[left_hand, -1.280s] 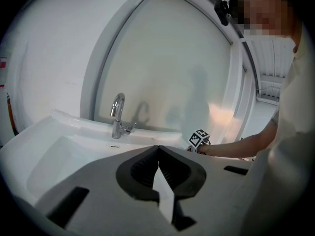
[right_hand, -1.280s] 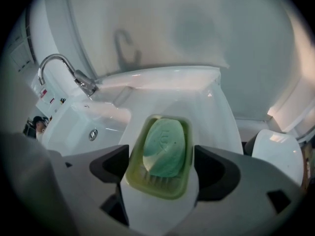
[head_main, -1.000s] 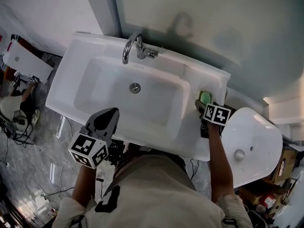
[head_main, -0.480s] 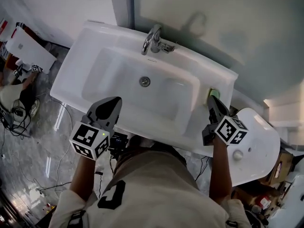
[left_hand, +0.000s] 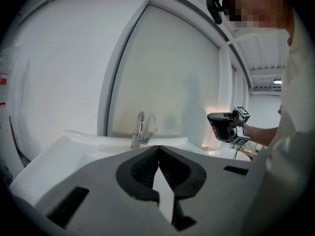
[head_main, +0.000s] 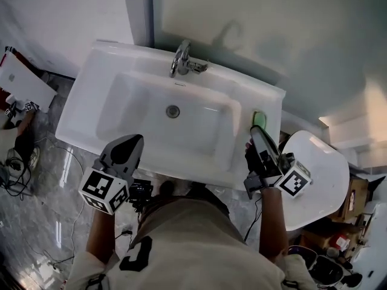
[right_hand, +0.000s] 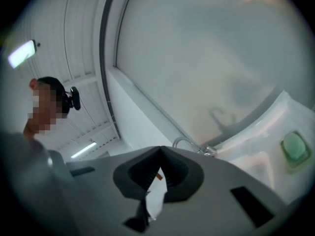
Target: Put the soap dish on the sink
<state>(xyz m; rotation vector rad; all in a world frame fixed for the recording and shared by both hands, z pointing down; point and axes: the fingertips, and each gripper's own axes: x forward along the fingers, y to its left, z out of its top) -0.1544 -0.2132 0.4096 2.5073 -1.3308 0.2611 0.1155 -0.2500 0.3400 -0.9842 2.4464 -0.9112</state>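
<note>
The green soap dish (head_main: pixel 260 119) lies on the right ledge of the white sink (head_main: pixel 91 101), beside the basin. In the right gripper view, the soap dish (right_hand: pixel 295 146) lies low at the right on the sink ledge. My right gripper (head_main: pixel 254 130) hangs in the air just in front of the dish, raised off the ledge. It points level and its jaws are shut with nothing between them (right_hand: pixel 160 149). My left gripper (head_main: pixel 135 140) hovers over the sink's front left rim, also shut and empty (left_hand: pixel 158 147). The right gripper (left_hand: pixel 222 125) shows in the left gripper view.
A chrome faucet (head_main: pixel 180 59) stands at the sink's back edge against the wall. A second white basin (head_main: pixel 314 174) sits low at the right, with cardboard boxes (head_main: pixel 357 198) beyond it. A white board (head_main: pixel 21 80) and cables lie on the floor at the left.
My right gripper was down at the soap dish. It has come off the dish, shut, and risen to point level. The dish stays on the ledge. The left gripper shifted only slightly.
</note>
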